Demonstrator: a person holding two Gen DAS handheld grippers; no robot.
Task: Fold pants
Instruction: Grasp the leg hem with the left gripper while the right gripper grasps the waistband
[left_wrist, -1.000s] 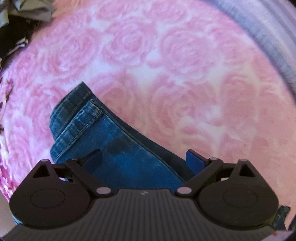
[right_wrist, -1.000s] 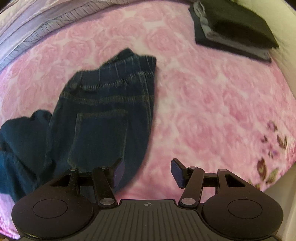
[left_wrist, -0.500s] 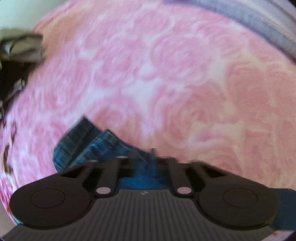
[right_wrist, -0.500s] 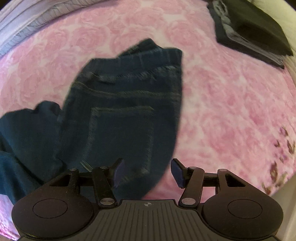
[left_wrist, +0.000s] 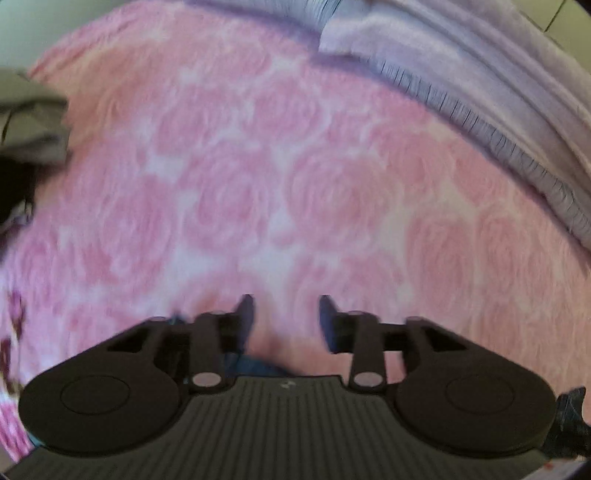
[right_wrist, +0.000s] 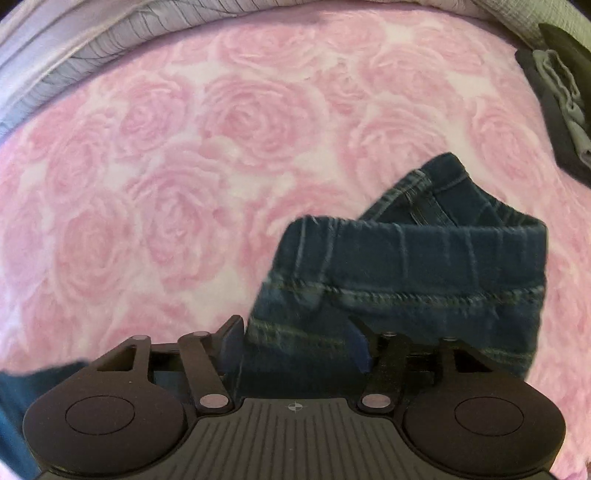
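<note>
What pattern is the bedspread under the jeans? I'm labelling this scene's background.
Pink roses on a paler pink bedspread, clearest in the right wrist view.

A home bedroom: the whole work surface is a bed spread with a pink rose-print blanket (right_wrist: 192, 177), with a rumpled lilac sheet (left_wrist: 480, 74) along its far edge and a stack of folded dark clothes (right_wrist: 565, 110) at one corner.

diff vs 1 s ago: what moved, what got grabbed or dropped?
The left hand-held gripper clamped the jeans half a second ago; its jaws have just been opening, with only pink blanket between them. The right hand-held gripper swept over the jeans and now straddles the waistband edge, open. The folded dark clothes stayed put.
</note>
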